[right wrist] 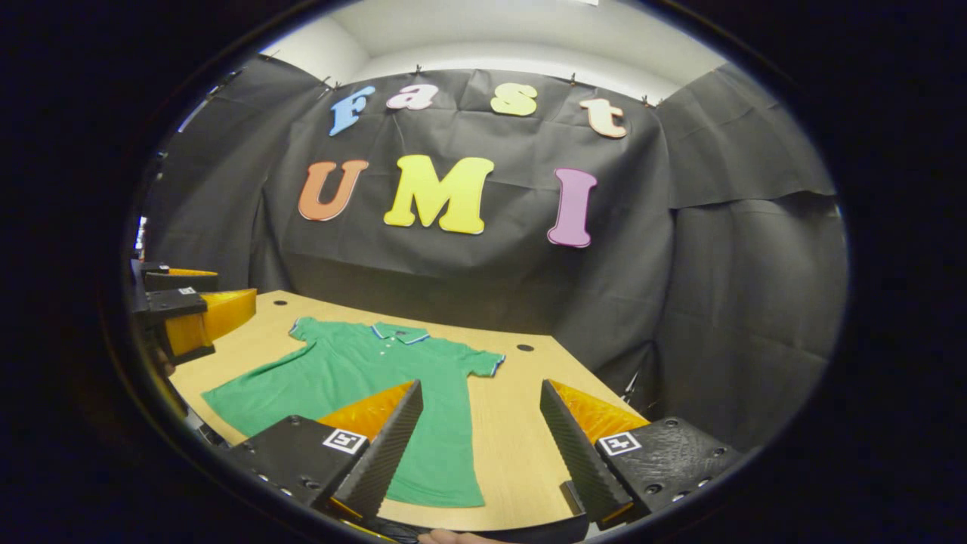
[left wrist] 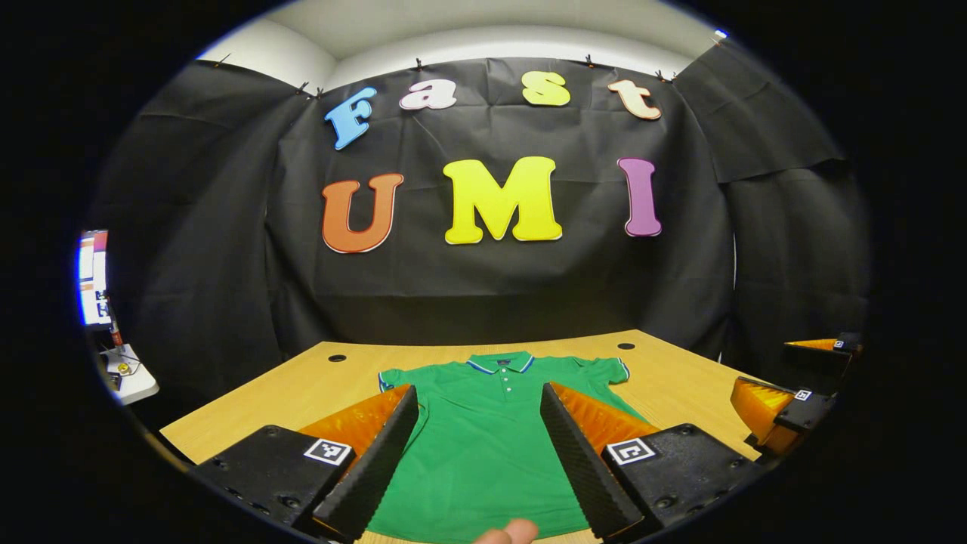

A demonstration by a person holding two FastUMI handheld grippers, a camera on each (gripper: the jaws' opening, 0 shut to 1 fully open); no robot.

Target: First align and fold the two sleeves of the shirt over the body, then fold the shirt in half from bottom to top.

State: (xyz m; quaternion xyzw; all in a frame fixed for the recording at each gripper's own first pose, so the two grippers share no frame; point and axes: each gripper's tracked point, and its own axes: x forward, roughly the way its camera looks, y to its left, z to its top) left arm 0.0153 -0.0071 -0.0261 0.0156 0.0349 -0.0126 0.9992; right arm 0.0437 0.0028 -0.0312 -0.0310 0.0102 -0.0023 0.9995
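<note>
In the left gripper view, the left gripper (left wrist: pixel 480 453) hung with jaws wide and empty above the lower body of one green polo shirt (left wrist: pixel 491 446), which lay flat on the wooden table (left wrist: pixel 302 385), collar far, hem near, its long axis running straight away from the jaws. Both short sleeves were spread, unfolded.

In the right gripper view, the right gripper (right wrist: pixel 480 453) was likewise wide and empty, off the shirt's (right wrist: pixel 355 370) right edge, nearer the right sleeve (right wrist: pixel 483 363).
</note>
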